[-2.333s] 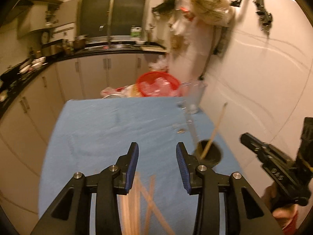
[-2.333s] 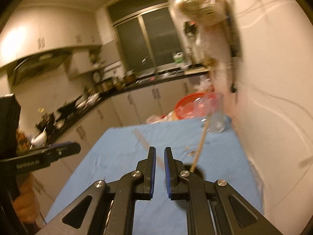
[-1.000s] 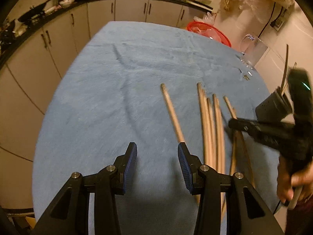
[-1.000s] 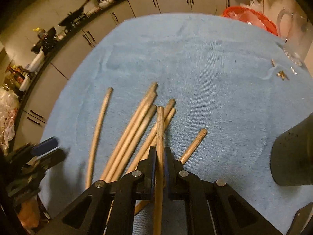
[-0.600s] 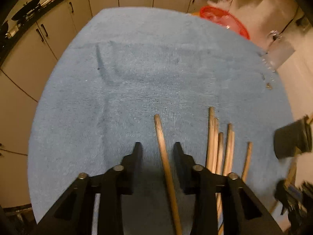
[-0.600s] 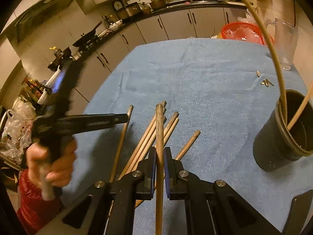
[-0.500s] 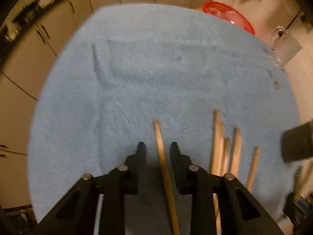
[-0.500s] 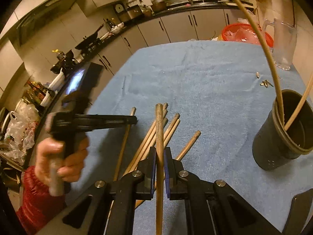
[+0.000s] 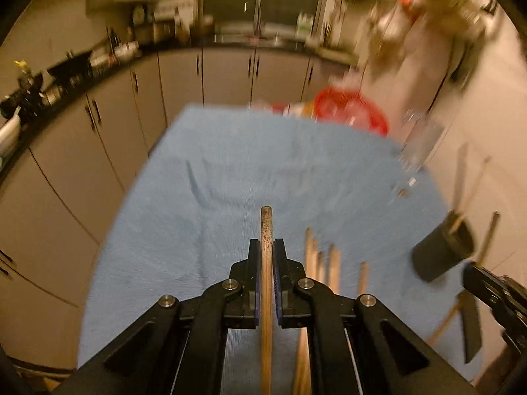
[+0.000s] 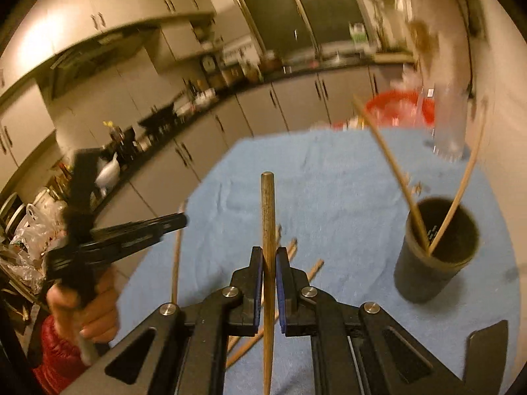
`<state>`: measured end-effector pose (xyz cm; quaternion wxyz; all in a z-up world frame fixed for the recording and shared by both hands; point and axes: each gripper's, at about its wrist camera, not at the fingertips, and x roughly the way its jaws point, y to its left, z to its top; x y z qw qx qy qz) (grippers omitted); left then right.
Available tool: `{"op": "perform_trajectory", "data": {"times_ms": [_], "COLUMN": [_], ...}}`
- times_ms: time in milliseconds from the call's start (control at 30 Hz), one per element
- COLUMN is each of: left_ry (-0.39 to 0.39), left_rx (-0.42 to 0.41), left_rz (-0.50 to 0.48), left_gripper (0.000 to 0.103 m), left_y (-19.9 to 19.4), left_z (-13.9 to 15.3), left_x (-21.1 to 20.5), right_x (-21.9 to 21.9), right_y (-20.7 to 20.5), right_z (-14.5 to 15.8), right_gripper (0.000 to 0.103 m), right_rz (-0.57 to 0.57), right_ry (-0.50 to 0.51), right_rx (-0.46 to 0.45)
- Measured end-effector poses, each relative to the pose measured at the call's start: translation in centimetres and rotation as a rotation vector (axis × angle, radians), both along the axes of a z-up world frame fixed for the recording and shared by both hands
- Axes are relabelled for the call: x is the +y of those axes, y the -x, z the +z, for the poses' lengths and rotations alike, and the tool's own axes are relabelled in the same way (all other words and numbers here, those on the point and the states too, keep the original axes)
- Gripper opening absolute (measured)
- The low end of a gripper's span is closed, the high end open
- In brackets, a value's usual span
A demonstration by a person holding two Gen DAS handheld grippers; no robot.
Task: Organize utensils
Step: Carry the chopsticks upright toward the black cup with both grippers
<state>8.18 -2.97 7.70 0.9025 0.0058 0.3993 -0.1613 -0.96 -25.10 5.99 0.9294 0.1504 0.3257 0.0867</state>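
In the left wrist view my left gripper (image 9: 266, 253) is closing tight on a wooden chopstick (image 9: 266, 227), its pads pressing both sides, and the stick is lifted off the blue cloth (image 9: 230, 177). Several more chopsticks (image 9: 321, 263) lie on the cloth just right of it. My right gripper (image 10: 269, 260) is shut on another chopstick (image 10: 267, 210), held above the cloth. The black cup (image 10: 434, 256) stands to its right with two chopsticks leaning in it. The left gripper (image 10: 138, 230) also shows at the left, in a hand (image 10: 85, 309).
A red basket (image 9: 350, 112) and a clear glass jug (image 9: 418, 144) stand at the table's far right corner. The wall runs close along the right side. Kitchen cabinets and a cluttered counter lie beyond the left and far edges.
My left gripper closed on the lone chopstick and lifted it off the cloth. The right gripper rose with its chopstick, and the cup now sits closer on its right.
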Motion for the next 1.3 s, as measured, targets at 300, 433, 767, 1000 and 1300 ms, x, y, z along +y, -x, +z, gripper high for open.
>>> {"op": "perform_trajectory", "data": {"times_ms": [300, 433, 767, 1000, 1300], "left_ry": [0.058, 0.06, 0.061, 0.06, 0.07], "left_rx": [-0.121, -0.131, -0.149, -0.16, -0.177], "left_rz": [-0.03, -0.044, -0.053, -0.06, -0.09], "left_gripper": [0.007, 0.007, 0.007, 0.007, 0.007], "left_y": [4.0, 4.2, 5.3, 5.8, 6.2], "left_z": [3.9, 4.1, 4.7, 5.2, 6.5], "left_x": [0.5, -0.2, 0.0, -0.1, -0.4], "right_x": [1.3, 1.1, 0.2, -0.6, -1.8], "right_y": [3.2, 3.6, 4.3, 4.5, 5.2], "right_z": [2.3, 2.5, 3.0, 3.1, 3.5], "right_gripper": [0.008, 0.008, 0.008, 0.008, 0.008], "right_rz": [-0.047, -0.057, -0.076, -0.092, -0.118], "right_ry": [0.041, 0.031, 0.012, -0.004, -0.027], "right_rx": [-0.129, -0.136, -0.167, -0.172, -0.187]}}
